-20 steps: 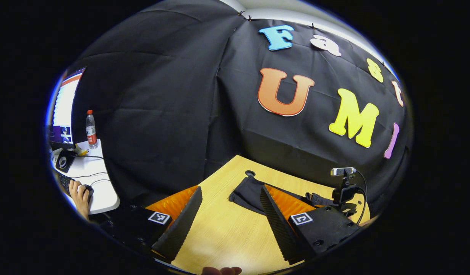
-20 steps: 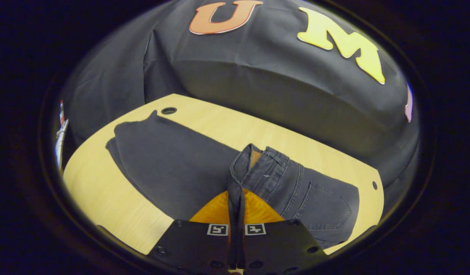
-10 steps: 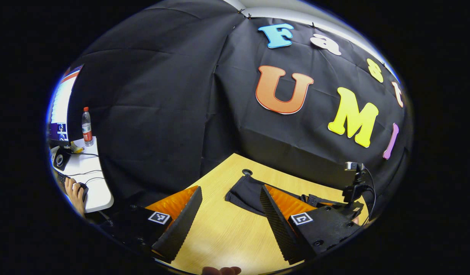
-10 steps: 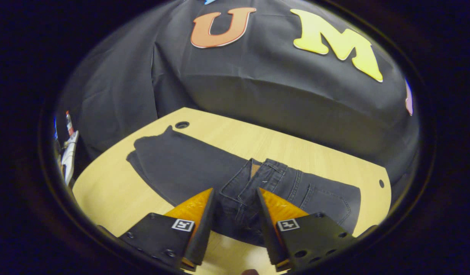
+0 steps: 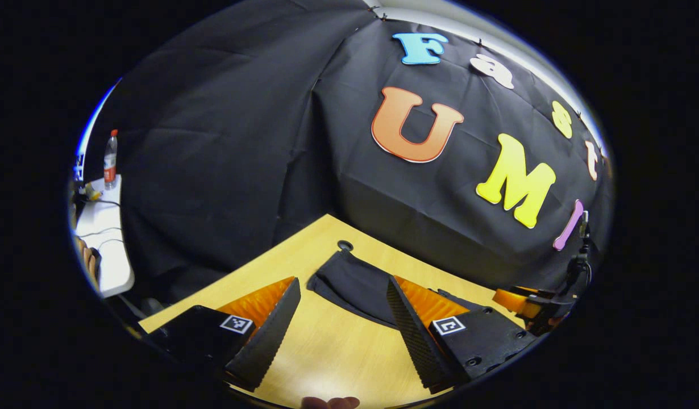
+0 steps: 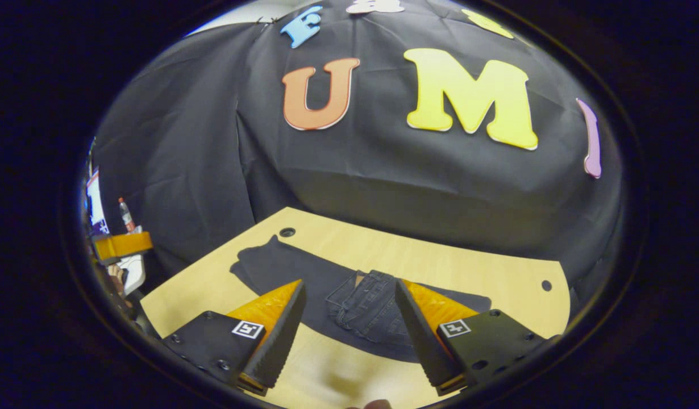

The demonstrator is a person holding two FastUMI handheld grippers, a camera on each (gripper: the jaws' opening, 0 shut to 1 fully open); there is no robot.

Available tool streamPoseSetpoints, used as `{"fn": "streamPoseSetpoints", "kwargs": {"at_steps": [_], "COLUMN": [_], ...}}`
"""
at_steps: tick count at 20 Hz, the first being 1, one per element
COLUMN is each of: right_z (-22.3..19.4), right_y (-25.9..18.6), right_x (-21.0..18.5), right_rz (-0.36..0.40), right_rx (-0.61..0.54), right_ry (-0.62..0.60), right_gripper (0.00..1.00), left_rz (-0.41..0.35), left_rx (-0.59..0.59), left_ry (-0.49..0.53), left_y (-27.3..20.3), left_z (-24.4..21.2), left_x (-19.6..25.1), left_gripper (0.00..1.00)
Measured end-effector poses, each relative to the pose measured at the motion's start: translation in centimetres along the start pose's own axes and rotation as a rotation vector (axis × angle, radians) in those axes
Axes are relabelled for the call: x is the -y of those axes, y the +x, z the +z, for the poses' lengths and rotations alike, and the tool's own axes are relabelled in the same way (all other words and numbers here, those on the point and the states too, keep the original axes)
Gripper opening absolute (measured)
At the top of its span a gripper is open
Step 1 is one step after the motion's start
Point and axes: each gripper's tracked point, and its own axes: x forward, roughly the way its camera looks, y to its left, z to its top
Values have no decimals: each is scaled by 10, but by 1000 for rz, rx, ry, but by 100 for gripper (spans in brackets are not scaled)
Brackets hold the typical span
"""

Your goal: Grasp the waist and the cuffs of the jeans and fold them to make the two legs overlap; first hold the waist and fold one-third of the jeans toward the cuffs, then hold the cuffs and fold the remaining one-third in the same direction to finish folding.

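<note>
The right tongs (image 6: 349, 329) have let go of the waist (image 6: 363, 295) of the jeans (image 6: 304, 272). A second ago they were pressed together on the waistband with the cloth lifted between them; half a second ago they were already spread with the waist dropping between the fingers; now they stand spread wide and higher above the bench (image 6: 469, 267), touching nothing. The waist lies bunched on the middle of the trousers, so the waist end is folded back over the legs towards the cuffs (image 6: 253, 258). By my judgement the first third-fold is laid, though the waistband sits a little rumpled rather than flat.

The left tongs (image 5: 342, 318) are also spread wide and hold nothing. Over the same second their view has swung towards the cuff end: the cuffs (image 5: 341, 272) now lie closer to the gap between the fingers, near the round hole (image 5: 345, 245) in the bench, but the tongs hang above bare wood and do not touch the cloth.

What is left, as I read it, is the second fold: pinch the cuffs and carry them over the folded waist. The jeans lie along the far part of the bench, cuffs near the hole, folded waist about midway along.
</note>
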Motion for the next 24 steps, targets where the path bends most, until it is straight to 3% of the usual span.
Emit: {"fn": "streamPoseSetpoints", "kwargs": {"at_steps": [7,11,13,17,24], "right_z": [30,24,10,-7,-18], "right_y": [-72,-92,-97,-109,-112], "right_x": [62,97,101,128,142], "right_rz": [-92,-161,-139,-182,-221], "right_rx": [29,13,-21,-64,-70], "right_ry": [8,20,81,129,191], "right_gripper": [96,94,94,97,96], "left_rz": [-74,-77,-82,-24,1], "left_rx": [-177,-239,-272,-323,-312], "left_ry": [-426,-588,-687,-809,-850], "left_y": [84,129,145,175,212], "left_z": [-59,-82,-84,-97,-90], "left_x": [-7,-16,-17,-33,-35], "left_gripper": [99,99,99,98,98]}}
